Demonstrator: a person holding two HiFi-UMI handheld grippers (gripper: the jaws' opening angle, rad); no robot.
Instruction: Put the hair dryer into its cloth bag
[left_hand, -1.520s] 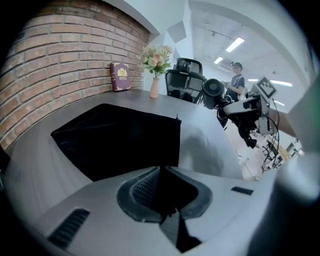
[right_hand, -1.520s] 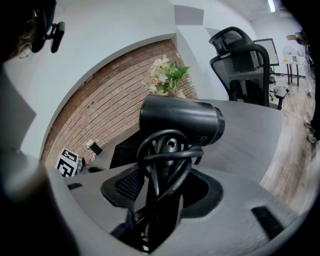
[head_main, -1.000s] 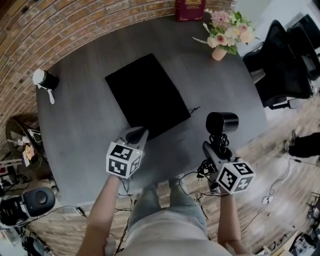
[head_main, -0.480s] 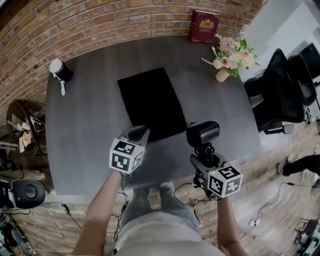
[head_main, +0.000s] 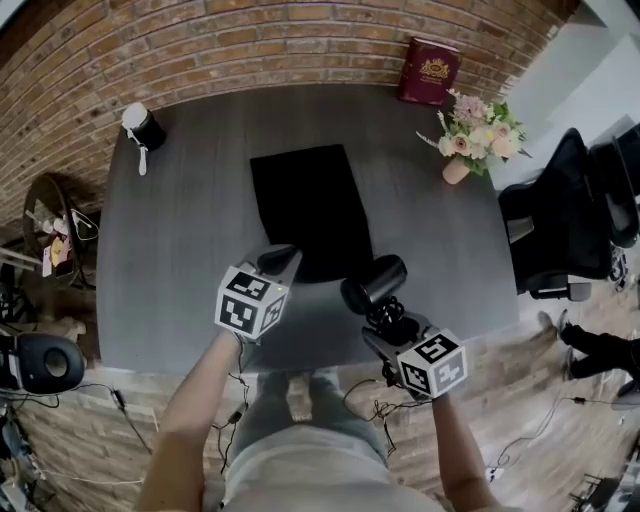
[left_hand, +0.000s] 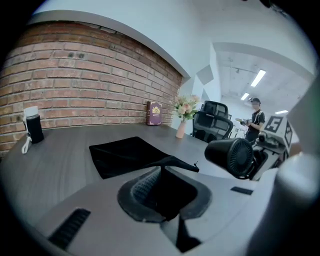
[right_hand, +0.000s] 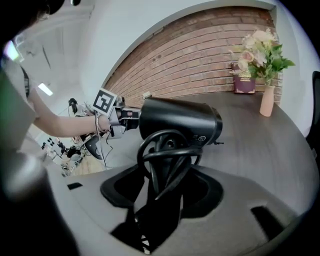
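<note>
Beside the bag (head_main: 310, 205) pinched by left fingers (head_main: 278, 262), right fingers (right_hand: 117, 192) clamp the hair dryer (head_main: 373, 283), barrel level, leftward.

Soft, even indoor light falls on the counter (head_main: 180, 250), shadows faint and diffuse. The cloth bag (head_main: 310, 205) reads flat black, detail lost; the hair dryer (right_hand: 180, 120) carries faint highlights. Both gripper views bow strongly, corners dark. Ceiling strip lights (left_hand: 258, 78) glare; nearest foreground is blurred.

- cloth bag (head_main: 310, 210): its near corner hides behind the left gripper (head_main: 280, 260)
- hair dryer (right_hand: 180, 120): the coiled cord (right_hand: 170, 153) covers its handle
- book (head_main: 430, 72): cover print is too small
</note>
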